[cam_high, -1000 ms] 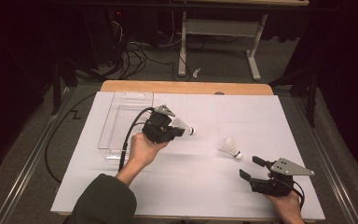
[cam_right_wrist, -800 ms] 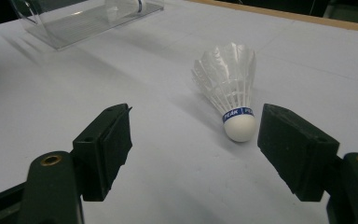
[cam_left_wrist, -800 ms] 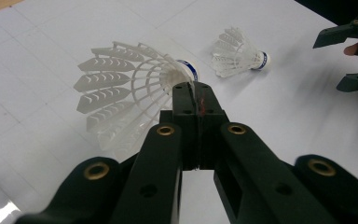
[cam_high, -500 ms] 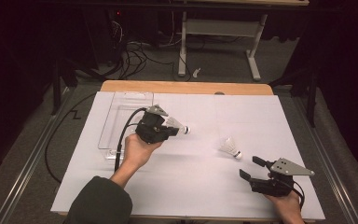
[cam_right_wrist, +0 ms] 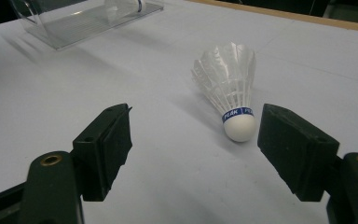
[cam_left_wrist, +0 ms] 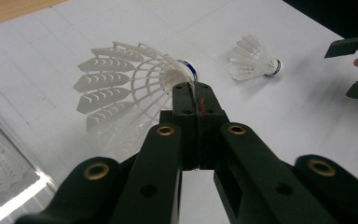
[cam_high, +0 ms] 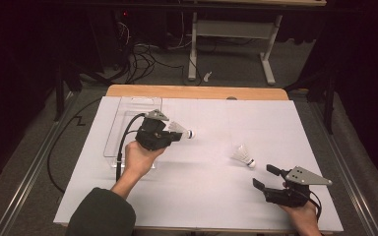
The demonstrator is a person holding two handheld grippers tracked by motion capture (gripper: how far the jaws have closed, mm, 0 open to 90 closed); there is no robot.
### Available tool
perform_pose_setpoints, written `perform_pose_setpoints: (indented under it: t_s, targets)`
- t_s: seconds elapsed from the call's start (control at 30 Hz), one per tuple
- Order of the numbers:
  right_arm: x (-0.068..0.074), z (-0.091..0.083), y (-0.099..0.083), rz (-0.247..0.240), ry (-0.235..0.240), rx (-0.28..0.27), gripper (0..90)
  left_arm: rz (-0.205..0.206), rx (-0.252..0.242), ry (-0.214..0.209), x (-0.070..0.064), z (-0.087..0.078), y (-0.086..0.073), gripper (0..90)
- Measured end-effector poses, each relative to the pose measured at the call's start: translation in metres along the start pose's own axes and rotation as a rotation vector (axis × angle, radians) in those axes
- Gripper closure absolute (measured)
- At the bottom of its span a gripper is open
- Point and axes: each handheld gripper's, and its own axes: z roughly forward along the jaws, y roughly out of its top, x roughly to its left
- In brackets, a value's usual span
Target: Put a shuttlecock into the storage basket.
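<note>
White table (cam_high: 197,196) — left claw (cam_left_wrist: 196,95) pinches one shuttlecock (cam_left_wrist: 126,88) — right claw (cam_right_wrist: 193,149) gapes.

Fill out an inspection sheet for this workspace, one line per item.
Surface: white sheet over a wooden table.
Job's things: one shuttlecock clamped by its skirt; a second shuttlecock lying on the sheet; clear tray at far left with another shuttlecock inside.
Clutter: nothing seen.
Grippers: left gripper shut on the skirt, raised near the tray; right gripper open, low, aimed at the lying shuttlecock.
Cables: black cable loops from the left gripper across the tray.
Surroundings: dark floor, tangled wires, white table frame beyond.
</note>
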Motion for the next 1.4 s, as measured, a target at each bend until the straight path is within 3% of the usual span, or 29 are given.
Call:
perform_pose_setpoints:
  t_s: [1.4]
  targets:
    - [0.000, 0.000, 0.000, 0.002, -0.001, 0.002, 26.2, -0.077, -0.089, 0.098, 0.025, -0.034, -0.019, 89.7]
